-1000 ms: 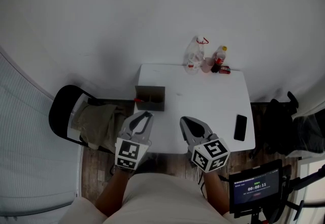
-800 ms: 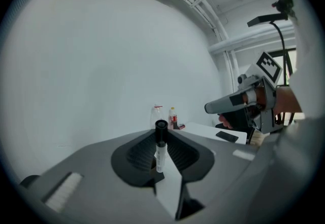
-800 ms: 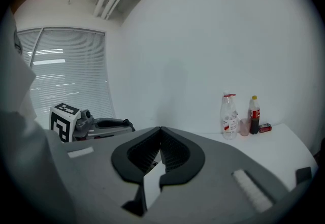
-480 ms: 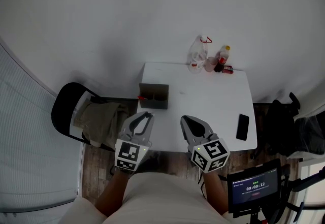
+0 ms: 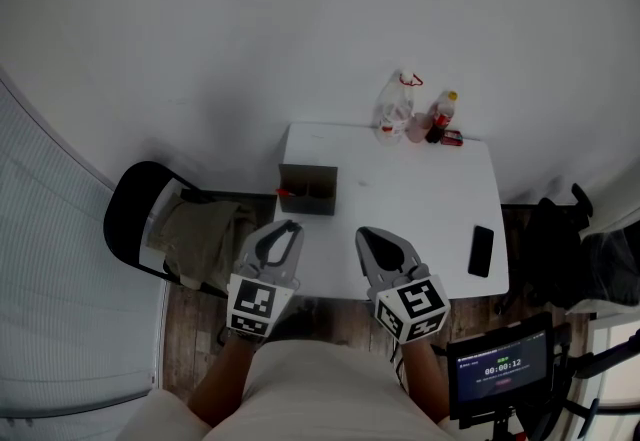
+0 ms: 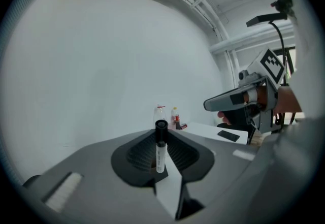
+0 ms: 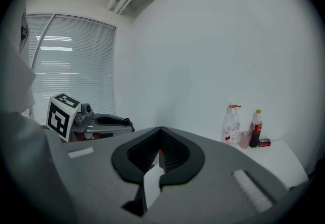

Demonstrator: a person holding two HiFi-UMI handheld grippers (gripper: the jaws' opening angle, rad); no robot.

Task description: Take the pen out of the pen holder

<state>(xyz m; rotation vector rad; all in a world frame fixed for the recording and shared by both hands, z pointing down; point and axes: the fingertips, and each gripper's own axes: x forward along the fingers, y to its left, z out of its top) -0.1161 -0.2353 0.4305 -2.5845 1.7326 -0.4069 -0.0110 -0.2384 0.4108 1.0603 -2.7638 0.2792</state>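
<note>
A dark box-shaped pen holder stands at the left edge of the white table, with something red at its left side. My left gripper hovers just short of the holder, jaws together. In the left gripper view a white pen with a black cap stands upright in line with the left gripper, beyond the jaws. My right gripper hangs over the table's near edge, shut and empty. In its own view the right gripper shows only a red speck through the slot.
A clear bottle, a small cola bottle and a pink cup stand at the table's far edge. A black phone lies at the right front. A black chair with cloth stands left; a timer screen is at lower right.
The head view has shifted slightly, so the table and holder sit a little further right and up. Both grippers hold nearly the same place.
</note>
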